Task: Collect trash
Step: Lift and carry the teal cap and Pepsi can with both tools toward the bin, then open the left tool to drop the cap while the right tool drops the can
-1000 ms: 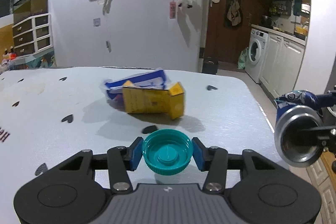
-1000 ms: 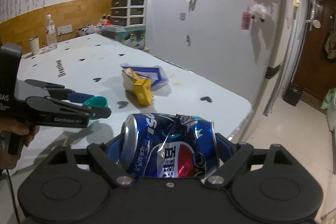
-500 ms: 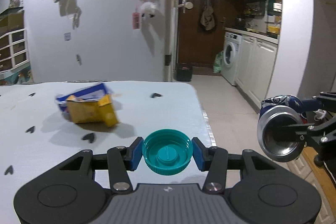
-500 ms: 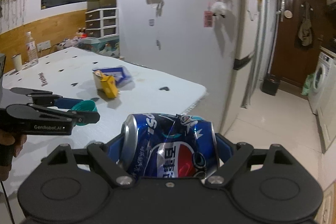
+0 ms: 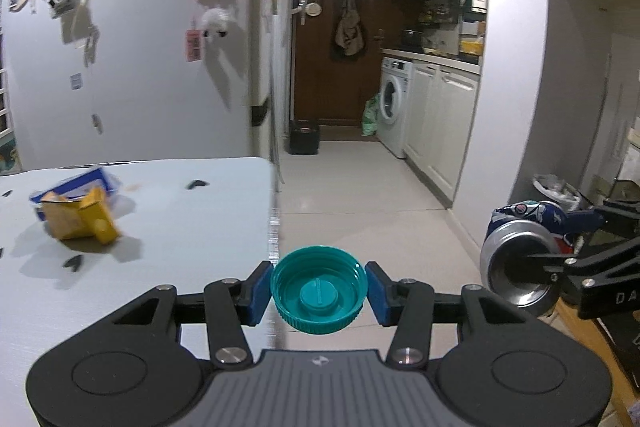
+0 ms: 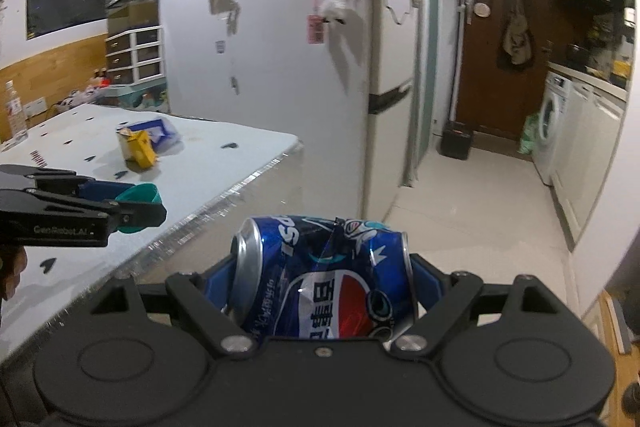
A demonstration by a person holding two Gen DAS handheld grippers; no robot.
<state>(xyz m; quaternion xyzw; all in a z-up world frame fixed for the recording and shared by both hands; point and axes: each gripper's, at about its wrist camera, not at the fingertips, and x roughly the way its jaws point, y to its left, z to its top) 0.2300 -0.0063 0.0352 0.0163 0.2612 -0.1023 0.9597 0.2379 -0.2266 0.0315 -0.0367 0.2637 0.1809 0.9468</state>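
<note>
left gripper [image 5: 319,293] is gripping teal bottle cap [image 5: 319,297] | right gripper [image 6: 322,283] is clamping crushed Pepsi can [image 6: 324,283] | yellow carton [image 5: 80,217] is lying on table [image 5: 192,227]

White counter [image 5: 168,227] seen left; tiled floor [image 5: 360,187], brown door [image 5: 320,27], washing machine [image 5: 394,107] beyond, dimly lit.

left gripper [image 5: 319,293] pinching teal cap [image 5: 319,294], table [image 5: 180,227] edge below
</note>
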